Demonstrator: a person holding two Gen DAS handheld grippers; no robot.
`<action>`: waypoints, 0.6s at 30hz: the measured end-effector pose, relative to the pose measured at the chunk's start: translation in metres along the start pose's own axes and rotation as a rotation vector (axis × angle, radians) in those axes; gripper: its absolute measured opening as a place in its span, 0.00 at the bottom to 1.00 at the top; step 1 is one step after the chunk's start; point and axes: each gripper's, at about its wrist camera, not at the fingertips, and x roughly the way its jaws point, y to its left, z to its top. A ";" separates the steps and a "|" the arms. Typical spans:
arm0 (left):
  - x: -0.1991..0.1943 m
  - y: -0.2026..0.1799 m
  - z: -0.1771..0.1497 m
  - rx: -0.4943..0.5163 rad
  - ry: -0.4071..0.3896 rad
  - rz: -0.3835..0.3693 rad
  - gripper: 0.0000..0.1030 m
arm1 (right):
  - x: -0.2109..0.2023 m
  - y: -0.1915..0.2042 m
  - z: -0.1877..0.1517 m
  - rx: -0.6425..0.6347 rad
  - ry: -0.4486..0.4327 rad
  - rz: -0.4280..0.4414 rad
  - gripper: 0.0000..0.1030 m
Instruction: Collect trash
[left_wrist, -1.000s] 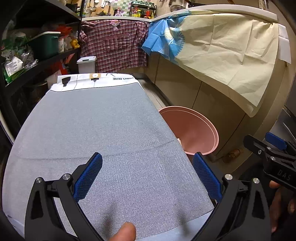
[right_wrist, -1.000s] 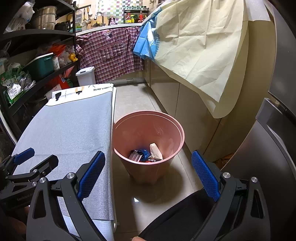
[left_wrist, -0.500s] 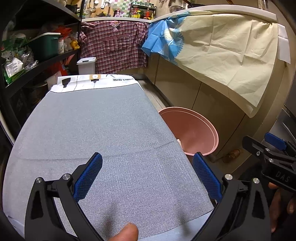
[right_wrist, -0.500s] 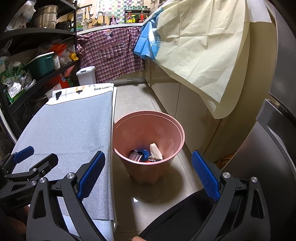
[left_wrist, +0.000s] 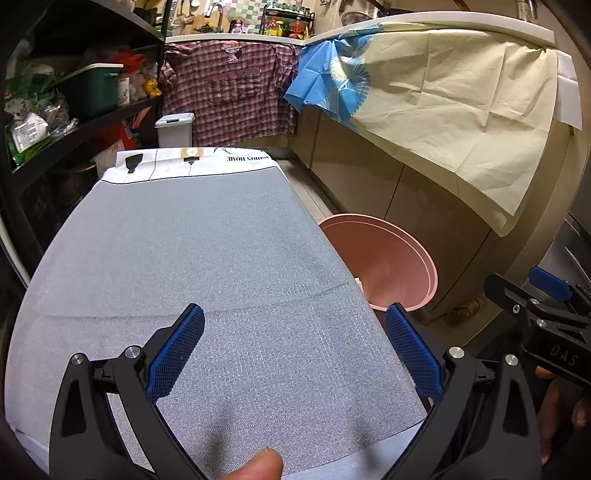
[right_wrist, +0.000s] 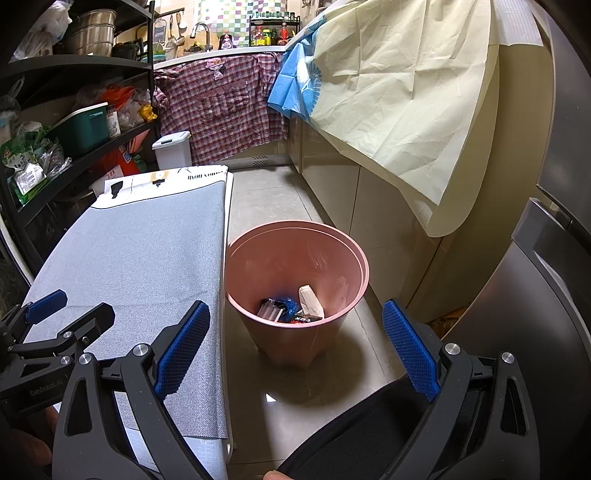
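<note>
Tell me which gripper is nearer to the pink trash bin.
Right. The right gripper hangs open just in front of the pink trash bin, looking down into it. The left gripper is open over the grey-covered table, with the bin beyond the table's right edge.

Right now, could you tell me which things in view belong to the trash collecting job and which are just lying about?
Part of the job:
- pink bin on the floor beside the table
- wrappers already lying in it
- left gripper, open and empty
- right gripper, open and empty

Just lying about:
- grey mat, nothing on it
- plaid shirt
- white lidded bin
- green box
</note>
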 end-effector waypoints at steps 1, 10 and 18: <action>0.000 0.000 0.000 0.001 -0.001 0.002 0.93 | 0.000 0.000 0.000 0.000 0.000 0.000 0.90; -0.002 -0.001 0.000 0.015 -0.023 0.013 0.92 | 0.000 0.000 0.000 -0.001 0.000 0.000 0.90; 0.004 0.000 0.002 0.001 0.006 0.020 0.93 | 0.000 0.002 0.000 -0.004 0.001 0.000 0.90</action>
